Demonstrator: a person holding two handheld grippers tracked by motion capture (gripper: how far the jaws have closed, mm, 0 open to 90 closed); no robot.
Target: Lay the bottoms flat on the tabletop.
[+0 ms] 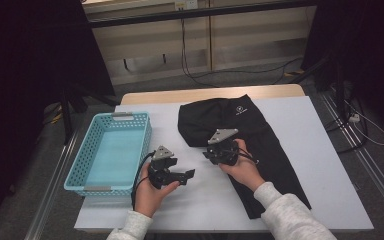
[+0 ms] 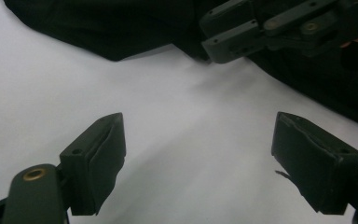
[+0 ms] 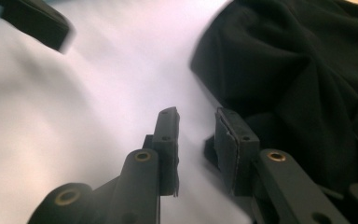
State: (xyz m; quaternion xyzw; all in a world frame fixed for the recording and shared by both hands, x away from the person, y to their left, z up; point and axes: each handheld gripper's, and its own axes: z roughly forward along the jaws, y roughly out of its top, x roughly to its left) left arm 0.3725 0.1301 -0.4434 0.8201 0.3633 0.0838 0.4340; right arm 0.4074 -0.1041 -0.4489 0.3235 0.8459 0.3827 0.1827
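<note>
Black trousers [image 1: 250, 140]: one pair, spread on white desk [image 1: 325, 165] from 12 o'clock down toward 4 o'clock, small white logo near waistband. One turquoise lattice basket [image 1: 87, 167] at 9 o'clock, nothing visible inside. Two grippers. Left gripper [image 2: 198, 158] just right of basket, above bare desk, fingers [image 2: 98, 158] spread wide, holding nothing. Right gripper [image 3: 196, 144] at trousers' left edge, fingers [image 3: 230, 144] narrowly parted, nothing pinched; cloth just beside them.
</note>
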